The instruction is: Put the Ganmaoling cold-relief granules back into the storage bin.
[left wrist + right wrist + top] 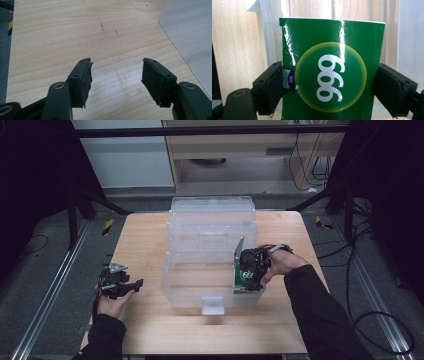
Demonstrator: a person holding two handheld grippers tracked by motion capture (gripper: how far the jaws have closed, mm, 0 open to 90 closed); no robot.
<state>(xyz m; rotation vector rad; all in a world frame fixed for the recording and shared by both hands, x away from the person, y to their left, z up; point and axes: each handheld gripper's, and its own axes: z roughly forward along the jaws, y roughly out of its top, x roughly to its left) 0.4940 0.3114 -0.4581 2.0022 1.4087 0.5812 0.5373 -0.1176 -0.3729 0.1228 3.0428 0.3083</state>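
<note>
Clear bin (200,285) sits mid-table (150,330), lid open. Right gripper (251,279) pinches a green box (244,279) by both sides, at the bin's right near corner, partly inside. Left gripper (131,285) hovers left of the bin, jaws spread, nothing between them.

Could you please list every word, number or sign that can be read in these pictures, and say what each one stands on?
"999", large white digits in a yellow-green circle, on the green box clamped in the right gripper.
"999", tiny white digits on a blue patch at that box's left edge.
White print on the box in the high view: too blurred to read.
</note>
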